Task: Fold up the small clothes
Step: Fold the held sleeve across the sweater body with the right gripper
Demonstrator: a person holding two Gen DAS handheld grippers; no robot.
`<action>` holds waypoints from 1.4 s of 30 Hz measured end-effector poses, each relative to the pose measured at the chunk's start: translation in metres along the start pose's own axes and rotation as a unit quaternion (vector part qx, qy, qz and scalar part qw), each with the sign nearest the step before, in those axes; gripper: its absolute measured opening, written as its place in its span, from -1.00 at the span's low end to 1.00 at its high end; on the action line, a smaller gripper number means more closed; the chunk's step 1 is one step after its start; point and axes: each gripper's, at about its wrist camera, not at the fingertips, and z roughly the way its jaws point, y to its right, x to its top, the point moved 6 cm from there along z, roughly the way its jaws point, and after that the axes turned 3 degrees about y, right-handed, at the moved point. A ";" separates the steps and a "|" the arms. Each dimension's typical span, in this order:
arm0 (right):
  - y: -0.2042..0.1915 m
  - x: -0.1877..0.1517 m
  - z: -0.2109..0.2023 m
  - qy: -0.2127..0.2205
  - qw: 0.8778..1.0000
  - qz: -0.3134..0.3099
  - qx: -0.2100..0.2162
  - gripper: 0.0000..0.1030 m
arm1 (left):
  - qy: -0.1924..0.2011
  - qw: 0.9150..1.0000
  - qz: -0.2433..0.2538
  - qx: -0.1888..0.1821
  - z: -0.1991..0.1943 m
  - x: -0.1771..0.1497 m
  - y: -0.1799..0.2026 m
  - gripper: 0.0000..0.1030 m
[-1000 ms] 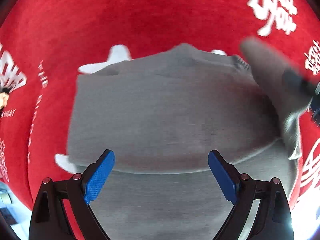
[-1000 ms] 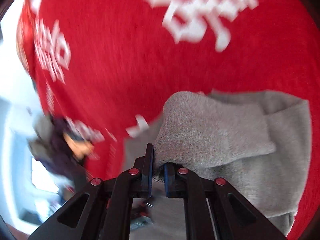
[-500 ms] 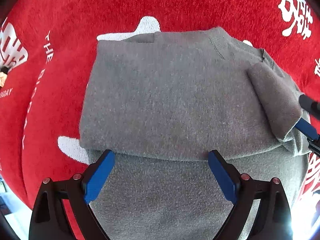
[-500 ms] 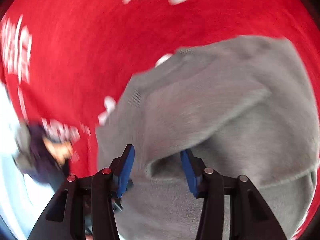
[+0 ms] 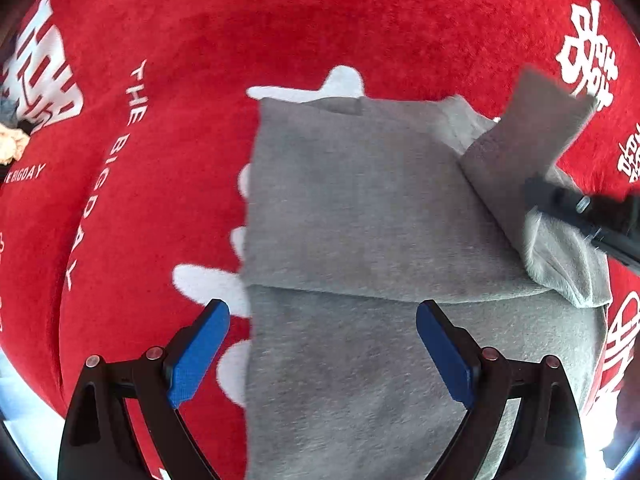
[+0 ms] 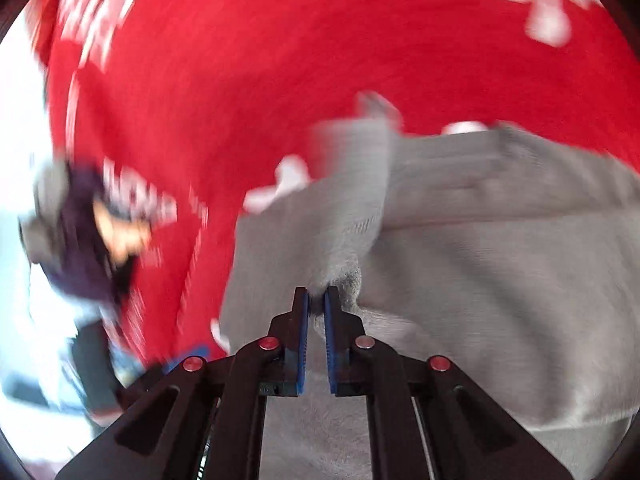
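Note:
A small grey knit sweater [image 5: 360,208] lies partly folded on a red cloth [image 5: 168,208] with white lettering. My left gripper [image 5: 322,350] is open and empty, its blue pads either side of the sweater's lower part. My right gripper [image 6: 315,300] is shut on the grey sleeve [image 6: 352,208] and lifts it off the body. In the left wrist view the sleeve [image 5: 532,136] stands up at the right, held by the right gripper's dark fingers [image 5: 576,208]. The right wrist view is blurred by motion.
The red cloth [image 6: 260,80] covers the whole surface and bears white characters [image 5: 588,52]. A dark and orange thing [image 6: 108,232] shows blurred at the cloth's left edge. Bright floor [image 6: 24,120] lies beyond that edge.
My right gripper opened half a second ago, then shut again on the sleeve and raised it. The left gripper stayed open and shifted so the sweater sits more to its right.

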 end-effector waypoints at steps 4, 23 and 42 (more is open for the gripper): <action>-0.027 -0.022 0.042 -0.068 0.995 -0.069 -0.028 -0.80 | -0.005 1.000 -0.018 -0.019 0.001 0.004 -0.016 0.85; 0.194 -0.094 -0.126 0.073 0.934 0.347 -0.035 -0.18 | -0.001 0.998 0.022 -0.060 0.022 0.058 0.039 0.85; 0.230 -0.087 -0.146 0.040 0.958 0.282 -0.014 -0.61 | -0.032 0.998 0.059 -0.002 0.039 0.049 0.056 0.85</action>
